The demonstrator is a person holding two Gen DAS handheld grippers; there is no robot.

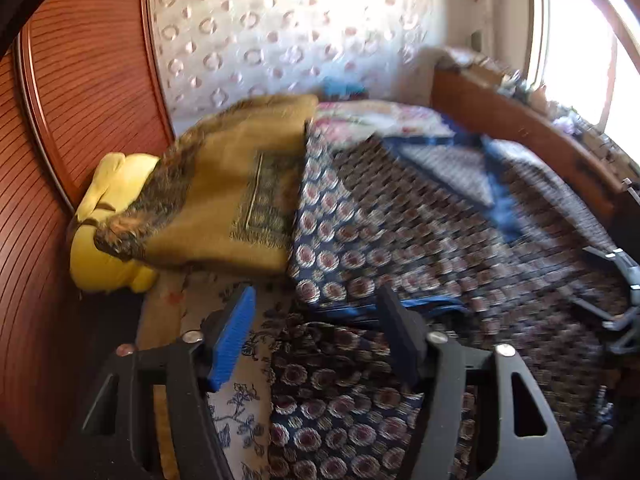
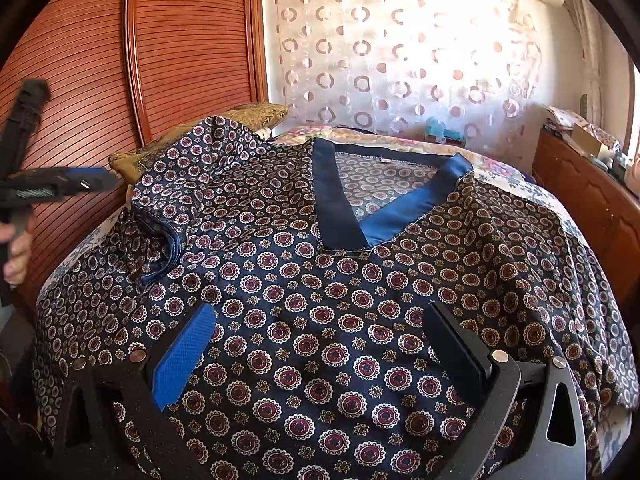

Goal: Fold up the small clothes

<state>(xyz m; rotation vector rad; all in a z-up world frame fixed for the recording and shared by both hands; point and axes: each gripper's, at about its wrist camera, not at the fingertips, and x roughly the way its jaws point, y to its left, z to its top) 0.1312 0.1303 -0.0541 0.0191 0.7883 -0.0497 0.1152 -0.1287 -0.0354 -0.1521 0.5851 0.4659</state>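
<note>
- Patterned top (image 2: 320, 320): dark navy cloth printed with maroon-and-white medallions, plain blue V-neck band (image 2: 360, 216). Lies front-up across the bed (image 2: 500, 168), neckline toward the curtain (image 2: 400, 60), hem toward the right wrist camera.
- Condition of body panel: spread mostly flat, only shallow wrinkles; no fold lines visible across the chest.
- Sleeve, wardrobe side (image 2: 168, 240): bunched and turned inward, its blue-edged cuff lying on the shoulder area. Whether this is a deliberate first fold or just a rumple, I cannot tell.
- Sleeve, window side (image 2: 560, 264): draped outward toward the edge of the bed, not folded in.
- Left gripper (image 1: 316, 344): jaws spread wide, nothing between them; held above the garment's wardrobe-side edge, where floral bedsheet (image 1: 236, 408) shows beside the cloth. This view is motion-blurred, so finer detail is uncertain. In the right wrist view the same tool appears at far left, gripped by the person's hand (image 2: 16, 256).
- Right gripper (image 2: 320, 356): jaws spread wide, empty; poised low over the lower front of the top. Contact with the cloth cannot be confirmed.
- Other items on the bed: ochre cushion (image 1: 224, 200) overlapping a yellow pillow (image 1: 104, 240) against the wooden wardrobe (image 2: 180, 40), both beside the garment's shoulder.
- Progress, as judged: early stage. Garment laid out; at most one sleeve brought in.
- Remaining, as judged: window-side sleeve inward, side panels over, then hem up toward the neckline.
</note>
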